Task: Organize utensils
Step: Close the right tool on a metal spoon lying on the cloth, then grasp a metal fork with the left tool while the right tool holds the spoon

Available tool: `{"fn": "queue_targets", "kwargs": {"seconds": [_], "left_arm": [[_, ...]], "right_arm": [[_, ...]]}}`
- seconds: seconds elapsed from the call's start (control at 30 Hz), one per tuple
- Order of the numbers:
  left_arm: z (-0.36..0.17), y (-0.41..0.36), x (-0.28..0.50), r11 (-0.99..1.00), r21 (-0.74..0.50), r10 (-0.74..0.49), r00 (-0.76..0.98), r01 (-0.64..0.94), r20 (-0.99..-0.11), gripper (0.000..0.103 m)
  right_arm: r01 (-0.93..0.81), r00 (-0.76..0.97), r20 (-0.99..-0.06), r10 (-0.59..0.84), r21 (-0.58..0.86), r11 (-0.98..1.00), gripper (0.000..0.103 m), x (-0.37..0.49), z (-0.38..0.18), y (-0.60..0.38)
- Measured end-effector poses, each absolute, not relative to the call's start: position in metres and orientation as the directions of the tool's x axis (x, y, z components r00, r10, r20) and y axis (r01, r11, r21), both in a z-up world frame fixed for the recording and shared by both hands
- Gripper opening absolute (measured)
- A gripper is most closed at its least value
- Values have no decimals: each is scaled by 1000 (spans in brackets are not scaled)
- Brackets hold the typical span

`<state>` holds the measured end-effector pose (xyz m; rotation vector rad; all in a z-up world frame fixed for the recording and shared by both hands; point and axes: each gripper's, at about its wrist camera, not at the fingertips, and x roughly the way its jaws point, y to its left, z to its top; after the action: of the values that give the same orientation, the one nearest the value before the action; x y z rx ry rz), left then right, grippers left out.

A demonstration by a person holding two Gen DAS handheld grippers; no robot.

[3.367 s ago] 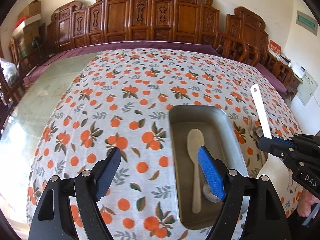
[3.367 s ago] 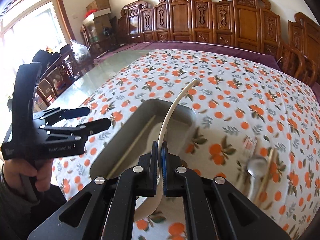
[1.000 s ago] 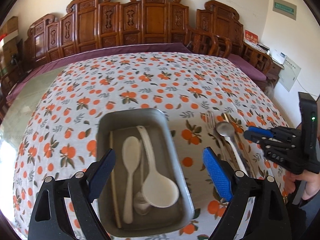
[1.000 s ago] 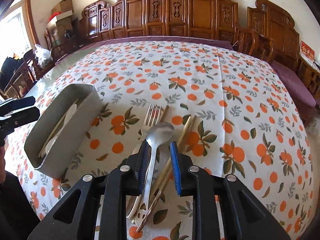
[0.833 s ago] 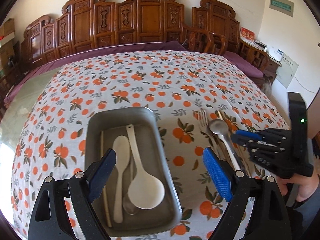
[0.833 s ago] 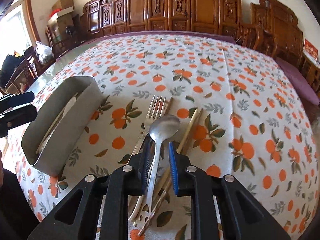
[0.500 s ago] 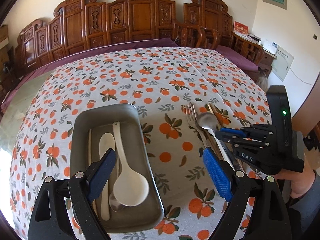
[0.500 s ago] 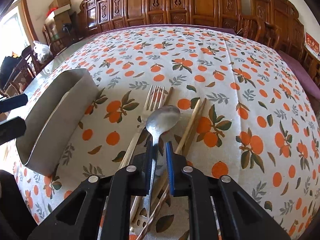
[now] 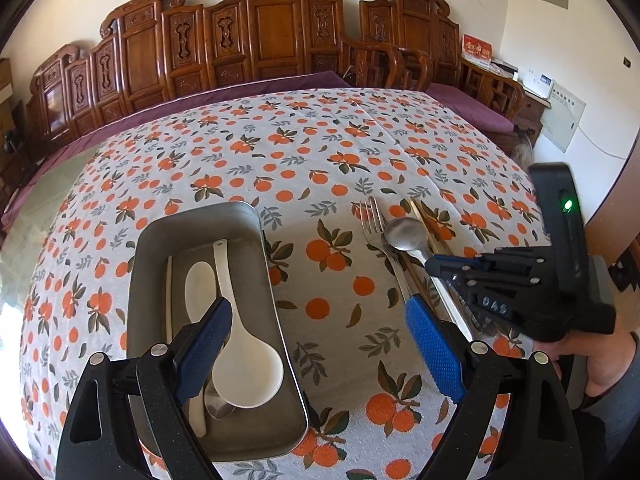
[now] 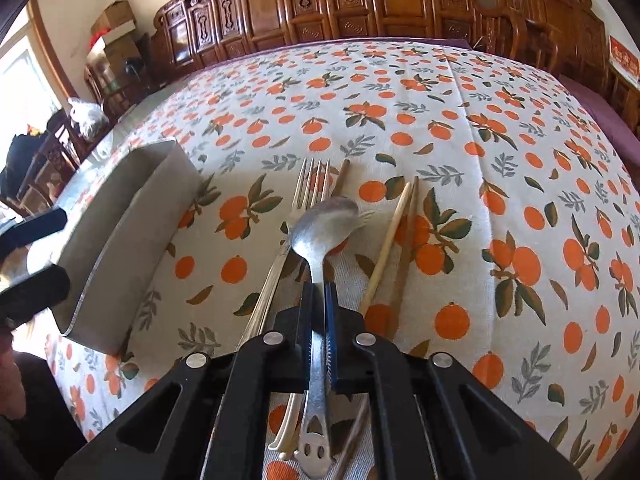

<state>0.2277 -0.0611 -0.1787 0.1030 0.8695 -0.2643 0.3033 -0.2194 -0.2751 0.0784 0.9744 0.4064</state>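
The right gripper [image 10: 319, 296] has its jaws squeezed onto the handle of the metal spoon [image 10: 322, 224]. They've just been closing and now the blue pads sit tight on either side of the handle, about midway along it. The spoon's bowl sticks out ahead of the fingertips; I can't tell if it's off the cloth, and the handle end runs back under the gripper body.

Just left of the held spoon lies a metal fork [image 10: 298, 216], tines pointing away from the gripper, its handle partly under the spoon's. Just to the right are a couple of wooden chopsticks [image 10: 390, 236], also lying lengthwise, with another darker one poking out beyond the fork tines. All of it sits on the orange-print tablecloth [image 10: 460, 128].

Further left of the right gripper is the grey metal tray [image 10: 132, 232], seen from the side here. In the left wrist view the tray [image 9: 200, 224] already holds a white ladle [image 9: 244, 364], a white flat spoon [image 9: 199, 292], a pale chopstick along its left wall and something metal peeking out under the ladle.

The left gripper [image 9: 318, 344] hangs wide open with nothing between its pads, one finger over the tray, the other over bare cloth. A hand [image 9: 596, 364] holds the right gripper's handle at the far right. Carved wooden chairs [image 9: 272, 36] line the wall behind the table.
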Motion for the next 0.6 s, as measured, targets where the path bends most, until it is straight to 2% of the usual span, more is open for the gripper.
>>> {"fn": "queue_targets", "kwargs": {"seconds": [0.33, 0.6], "left_arm": [[-179, -78, 222, 957, 10, -179, 621, 289, -763, 85], [-175, -98, 224, 948, 7, -200, 614, 317, -764, 84]], "right_arm": [[-296, 561, -723, 403, 279, 914, 7, 292, -248, -243], [-244, 598, -730, 331, 228, 943, 7, 300, -249, -271]]}}
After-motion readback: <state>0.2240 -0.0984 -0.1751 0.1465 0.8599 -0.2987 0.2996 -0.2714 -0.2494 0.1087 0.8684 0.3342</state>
